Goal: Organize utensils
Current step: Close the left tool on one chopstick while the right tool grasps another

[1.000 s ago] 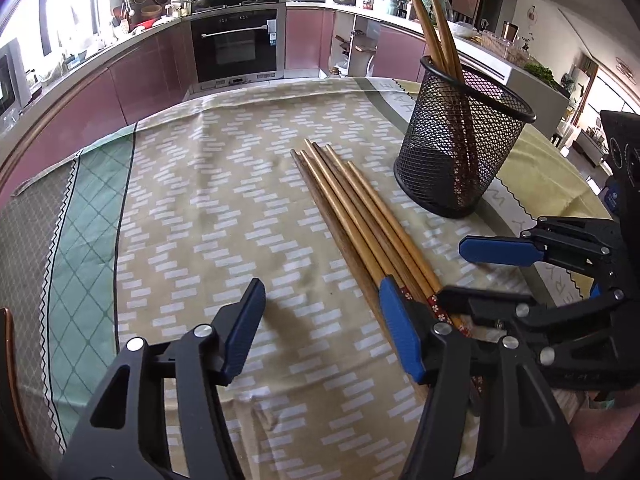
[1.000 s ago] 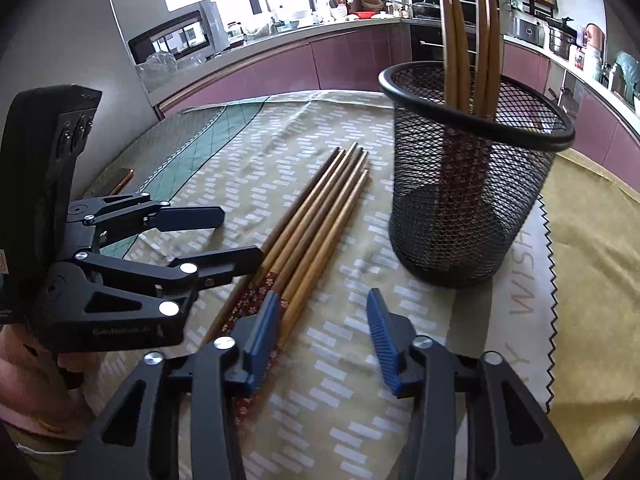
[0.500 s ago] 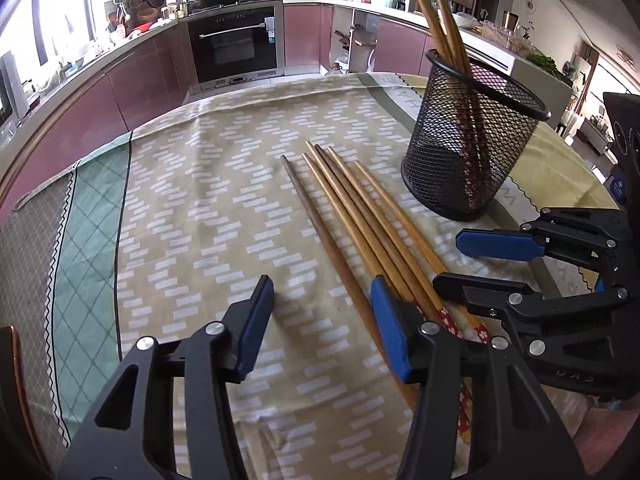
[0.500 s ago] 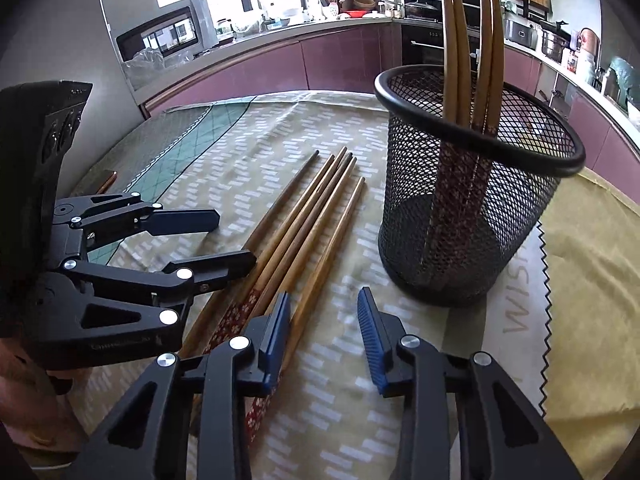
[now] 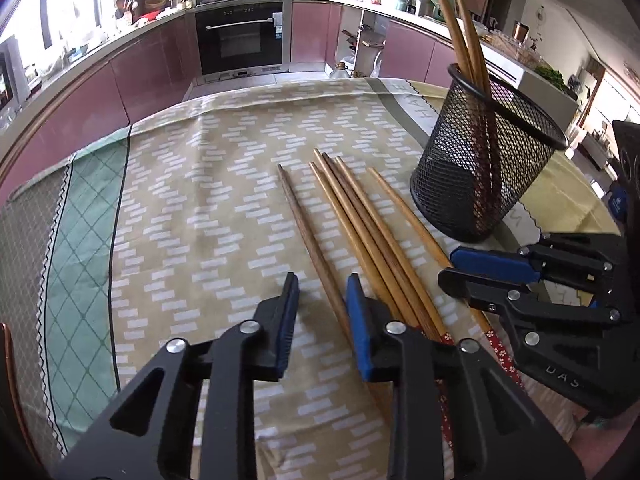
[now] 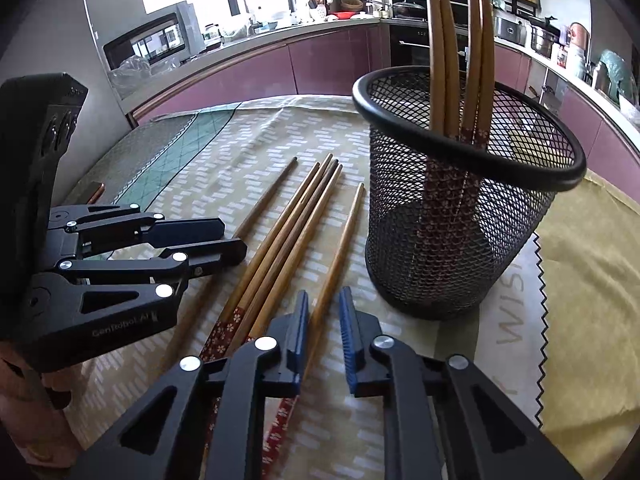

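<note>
Several wooden chopsticks (image 5: 360, 224) lie on the tablecloth, spread apart. A black mesh holder (image 5: 480, 168) stands to their right with several chopsticks upright in it; it also shows in the right wrist view (image 6: 460, 216). My left gripper (image 5: 322, 312) is open, its jaws either side of the leftmost, darker chopstick (image 5: 308, 232). My right gripper (image 6: 324, 320) is open but narrow, its jaws either side of the rightmost chopstick (image 6: 340, 248). Neither pair of pads visibly presses the stick. The right gripper also shows in the left wrist view (image 5: 472, 268).
The table carries a beige patterned cloth (image 5: 200, 220) with a green border at the left. A kitchen counter and oven (image 5: 240, 40) stand behind the table. The left gripper's body shows at the left of the right wrist view (image 6: 120, 264).
The chopstick bundle has spread: the leftmost and rightmost sticks now lie apart from the rest. Both grippers have narrowed and moved forward around those outer sticks.
</note>
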Demonstrator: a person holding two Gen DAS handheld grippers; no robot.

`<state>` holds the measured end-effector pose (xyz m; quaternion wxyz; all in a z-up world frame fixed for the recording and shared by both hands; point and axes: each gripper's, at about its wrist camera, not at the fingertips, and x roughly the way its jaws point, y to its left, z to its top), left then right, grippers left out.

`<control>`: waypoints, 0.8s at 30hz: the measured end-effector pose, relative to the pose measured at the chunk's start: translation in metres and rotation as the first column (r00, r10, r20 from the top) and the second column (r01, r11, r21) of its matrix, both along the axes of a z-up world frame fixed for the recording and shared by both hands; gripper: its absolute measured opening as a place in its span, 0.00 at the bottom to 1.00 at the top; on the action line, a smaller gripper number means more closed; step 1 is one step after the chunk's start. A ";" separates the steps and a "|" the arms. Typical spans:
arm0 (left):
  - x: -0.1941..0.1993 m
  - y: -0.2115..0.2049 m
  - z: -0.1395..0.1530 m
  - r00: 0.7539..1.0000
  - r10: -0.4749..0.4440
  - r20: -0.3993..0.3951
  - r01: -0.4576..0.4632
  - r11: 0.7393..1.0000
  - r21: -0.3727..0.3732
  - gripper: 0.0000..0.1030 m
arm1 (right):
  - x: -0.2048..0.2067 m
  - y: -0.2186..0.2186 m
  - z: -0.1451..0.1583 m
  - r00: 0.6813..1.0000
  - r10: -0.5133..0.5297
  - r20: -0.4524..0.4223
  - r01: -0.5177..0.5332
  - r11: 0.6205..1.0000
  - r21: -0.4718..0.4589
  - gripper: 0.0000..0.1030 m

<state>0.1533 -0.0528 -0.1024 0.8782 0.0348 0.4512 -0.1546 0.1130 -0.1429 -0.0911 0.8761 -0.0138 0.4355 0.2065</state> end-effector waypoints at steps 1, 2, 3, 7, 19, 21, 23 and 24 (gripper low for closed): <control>0.001 0.001 0.000 1.000 0.000 -0.003 0.000 1.000 -0.009 0.19 | 0.000 -0.001 0.000 1.000 -0.001 -0.001 0.001 1.000 0.003 0.10; 0.000 0.002 0.000 1.000 0.000 -0.005 0.000 1.000 -0.015 0.15 | 0.000 -0.002 0.000 1.000 -0.004 -0.003 0.004 1.000 0.009 0.10; 0.000 0.002 0.000 1.000 0.001 -0.006 -0.001 1.000 -0.022 0.12 | -0.001 -0.003 0.000 1.000 -0.006 -0.004 0.006 1.000 0.013 0.10; -0.003 0.005 -0.001 1.000 0.022 -0.008 -0.022 0.999 -0.041 0.11 | -0.003 -0.007 0.001 1.000 -0.013 -0.010 0.014 0.999 0.035 0.06; -0.025 0.018 0.004 1.000 0.021 -0.011 -0.022 0.997 -0.076 0.08 | -0.018 -0.009 0.011 0.998 0.059 0.020 -0.060 0.996 0.073 0.06; -0.028 0.018 0.005 1.000 0.012 -0.011 -0.013 0.997 -0.078 0.08 | -0.018 -0.007 0.010 0.998 0.065 0.014 -0.065 0.995 0.071 0.06; -0.031 0.017 0.005 1.000 0.000 -0.012 -0.001 0.997 -0.081 0.08 | -0.018 -0.006 0.008 0.998 0.070 0.003 -0.070 0.995 0.067 0.06; -0.032 0.017 0.005 1.000 -0.003 -0.012 0.002 0.997 -0.080 0.08 | -0.018 -0.005 0.006 0.997 0.074 -0.004 -0.073 0.995 0.064 0.06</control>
